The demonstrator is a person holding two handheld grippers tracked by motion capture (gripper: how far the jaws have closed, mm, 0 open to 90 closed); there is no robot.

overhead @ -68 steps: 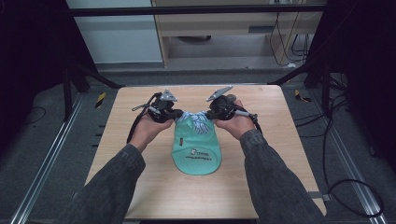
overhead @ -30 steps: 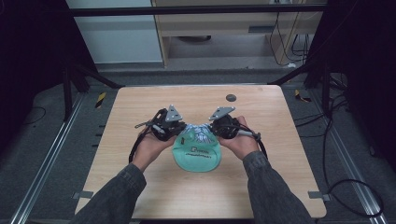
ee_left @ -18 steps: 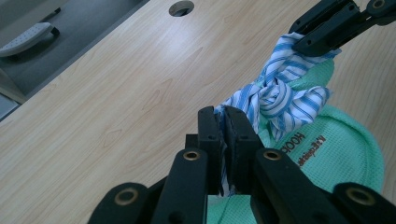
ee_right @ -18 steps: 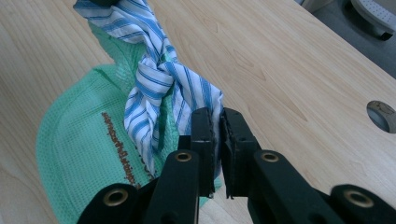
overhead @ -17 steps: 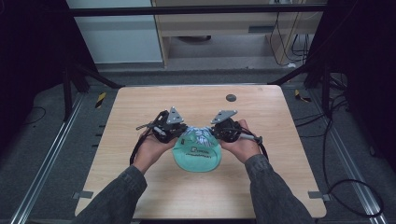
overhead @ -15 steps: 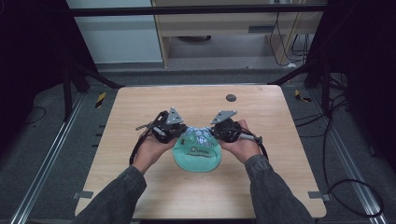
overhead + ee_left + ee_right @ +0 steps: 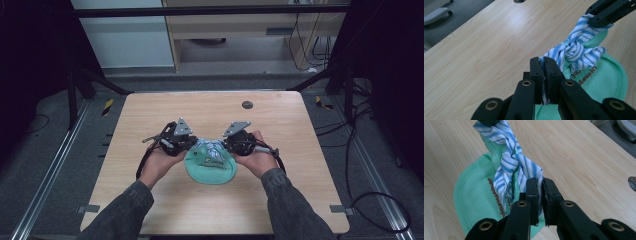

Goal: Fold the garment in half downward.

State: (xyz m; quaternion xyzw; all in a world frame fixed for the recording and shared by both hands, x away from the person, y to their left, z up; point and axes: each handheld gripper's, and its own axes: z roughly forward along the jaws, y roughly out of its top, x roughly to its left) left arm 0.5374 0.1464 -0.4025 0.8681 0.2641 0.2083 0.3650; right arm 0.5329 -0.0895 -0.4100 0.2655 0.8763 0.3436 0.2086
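A green mesh cloth (image 7: 210, 170) with printed lettering is shown near the table (image 7: 150, 120) centre, toward 6 o'clock. A blue-striped strip (image 7: 208, 148), knotted at the cloth's 12 o'clock edge, is clamped at one end by the left gripper (image 7: 543, 65) and at the other by the right gripper (image 7: 539, 185), both jaw pairs being clenched on fabric. If uneven tension is applied, a thin tail is likely to slip from the pads, or the knot may be jammed or loosened and the mesh bunched.
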